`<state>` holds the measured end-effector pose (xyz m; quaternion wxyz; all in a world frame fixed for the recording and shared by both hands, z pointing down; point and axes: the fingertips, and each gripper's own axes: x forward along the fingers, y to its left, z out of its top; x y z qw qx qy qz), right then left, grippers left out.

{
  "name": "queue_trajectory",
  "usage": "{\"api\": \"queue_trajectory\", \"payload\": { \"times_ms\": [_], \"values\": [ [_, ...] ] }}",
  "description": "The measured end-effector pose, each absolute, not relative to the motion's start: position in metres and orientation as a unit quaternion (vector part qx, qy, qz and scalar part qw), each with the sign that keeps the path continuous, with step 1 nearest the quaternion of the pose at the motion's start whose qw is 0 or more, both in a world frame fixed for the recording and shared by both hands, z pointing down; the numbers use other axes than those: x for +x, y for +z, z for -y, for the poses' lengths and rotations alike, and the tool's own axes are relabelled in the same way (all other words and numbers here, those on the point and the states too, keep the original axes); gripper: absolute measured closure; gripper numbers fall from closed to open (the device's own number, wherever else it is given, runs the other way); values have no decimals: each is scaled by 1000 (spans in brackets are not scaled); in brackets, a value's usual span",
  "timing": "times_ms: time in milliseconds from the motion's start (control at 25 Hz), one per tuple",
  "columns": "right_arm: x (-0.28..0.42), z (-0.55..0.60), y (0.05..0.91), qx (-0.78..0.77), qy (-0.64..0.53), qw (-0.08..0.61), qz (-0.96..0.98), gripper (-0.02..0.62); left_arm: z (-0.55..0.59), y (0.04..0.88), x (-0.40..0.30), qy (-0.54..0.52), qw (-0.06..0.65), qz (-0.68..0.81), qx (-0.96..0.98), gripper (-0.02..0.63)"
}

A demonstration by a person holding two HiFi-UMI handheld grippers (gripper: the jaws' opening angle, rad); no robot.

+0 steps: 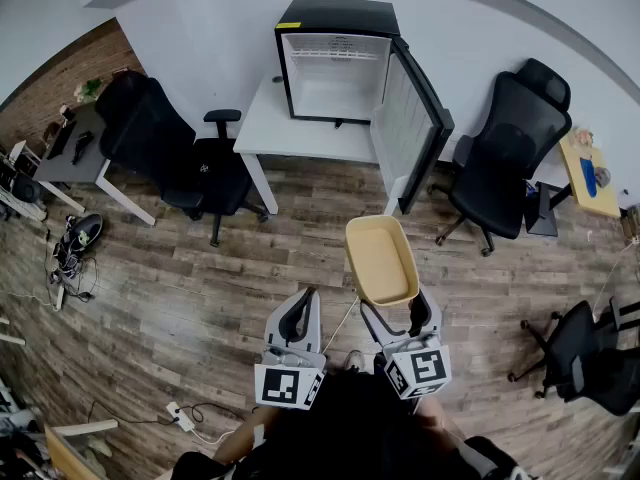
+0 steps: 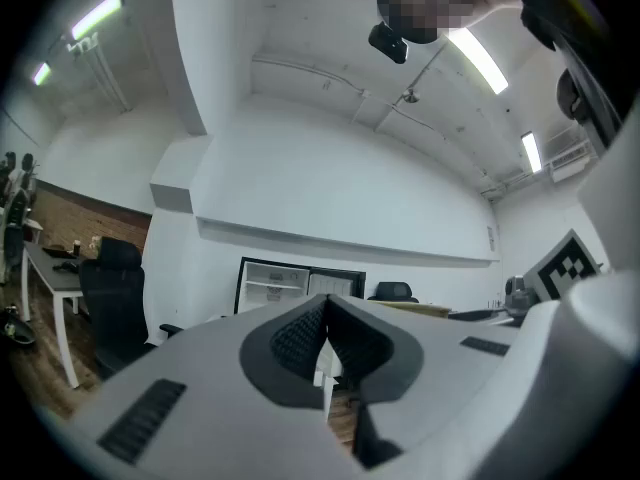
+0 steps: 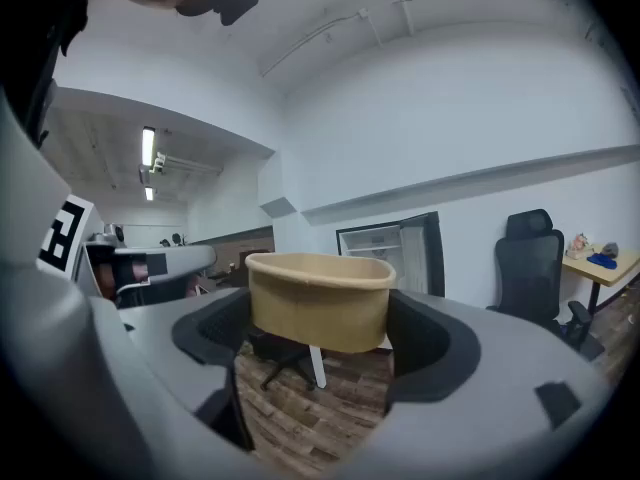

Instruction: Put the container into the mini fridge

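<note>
A tan oval container [image 1: 381,260] hangs in the air over the wood floor, and my right gripper [image 1: 398,313] is shut on it with the jaws spread wide around its walls. In the right gripper view the container [image 3: 320,298] fills the gap between the pads. The black mini fridge [image 1: 335,73] stands ahead on a white table [image 1: 300,133], its door [image 1: 412,118] swung open to the right and its white inside empty. It also shows in the left gripper view as the fridge [image 2: 270,286]. My left gripper [image 1: 298,316] is beside the right one, shut, holding nothing.
Black office chairs stand left [image 1: 165,143] and right [image 1: 510,153] of the fridge table, and another [image 1: 590,358] at the right edge. A desk [image 1: 75,158] with gear is at the far left, a small wooden table [image 1: 590,173] at the far right. A power strip [image 1: 180,418] lies on the floor.
</note>
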<state>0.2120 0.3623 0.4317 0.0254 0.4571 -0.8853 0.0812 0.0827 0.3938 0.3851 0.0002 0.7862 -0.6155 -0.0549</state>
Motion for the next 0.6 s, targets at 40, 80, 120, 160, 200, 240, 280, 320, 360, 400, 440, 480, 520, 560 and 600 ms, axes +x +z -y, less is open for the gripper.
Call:
{"api": "queue_trajectory", "payload": {
  "times_ms": [40, 80, 120, 160, 200, 240, 280, 320, 360, 400, 440, 480, 520, 560, 600],
  "values": [
    [212, -362, 431, 457, 81, 26, 885, 153, -394, 385, 83, -54, -1, 615, 786, 597],
    [213, -362, 431, 457, 81, 26, 885, 153, -393, 385, 84, -53, -1, 615, 787, 597],
    [214, -361, 431, 457, 81, 26, 886, 153, -393, 384, 85, -52, -2, 615, 787, 597],
    [214, -361, 430, 457, 80, 26, 886, 153, -393, 384, 85, -53, -1, 615, 787, 597],
    [215, -361, 430, 456, 80, 26, 886, 153, -394, 384, 87, -54, 1, 615, 786, 597],
    [216, -362, 429, 456, 79, 25, 886, 153, -394, 383, 88, -55, 4, 615, 786, 597],
    [216, -363, 428, 456, 79, 25, 886, 153, -395, 383, 88, -56, 6, 615, 786, 597],
    [217, -364, 428, 456, 78, 25, 886, 153, -396, 382, 89, -57, 4, 616, 786, 597],
    [217, -365, 427, 455, 77, 25, 887, 153, -397, 381, 89, -58, 0, 616, 786, 597],
    [218, -365, 427, 455, 77, 25, 887, 153, -397, 381, 90, -58, -2, 616, 785, 597],
    [219, -365, 427, 455, 76, 25, 887, 153, -397, 381, 91, -58, -2, 616, 785, 597],
    [221, -365, 427, 454, 76, 25, 887, 153, -397, 381, 93, -59, -1, 616, 785, 597],
    [222, -365, 427, 454, 76, 25, 887, 153, -397, 382, 95, -59, 0, 616, 786, 597],
    [224, -366, 428, 454, 76, 26, 887, 153, -397, 382, 98, -59, 0, 615, 786, 597],
    [227, -366, 428, 454, 76, 27, 887, 153, -398, 382, 100, -59, -1, 615, 786, 597]
  ]
}}
